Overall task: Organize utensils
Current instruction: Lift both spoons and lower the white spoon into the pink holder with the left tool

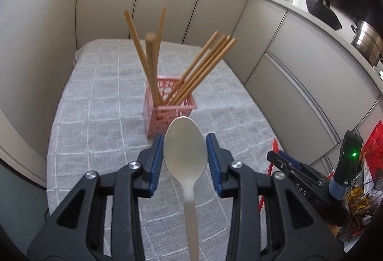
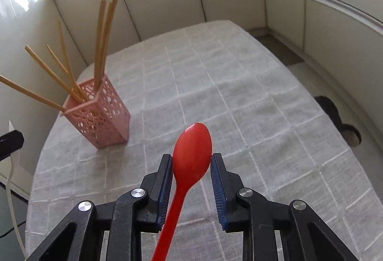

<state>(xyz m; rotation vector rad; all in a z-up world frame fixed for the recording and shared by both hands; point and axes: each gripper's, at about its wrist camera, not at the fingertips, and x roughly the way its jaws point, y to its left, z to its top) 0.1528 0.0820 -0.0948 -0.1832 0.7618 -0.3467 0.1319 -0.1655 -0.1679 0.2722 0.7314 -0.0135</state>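
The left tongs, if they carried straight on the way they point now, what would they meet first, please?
Most likely the pink holder, directly ahead of the left tongs and the silver spoon they hold. Depth is unclear, so they might pass above its rim into the chopsticks.

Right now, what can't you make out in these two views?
- White spoon, left view: handle end cut off by bottom edge.
- Red spoon, right view: handle end cut off too.
- Pink holder, both views: inside bottom hidden by its walls and the chopsticks.
- Shelf items, left view: too small.
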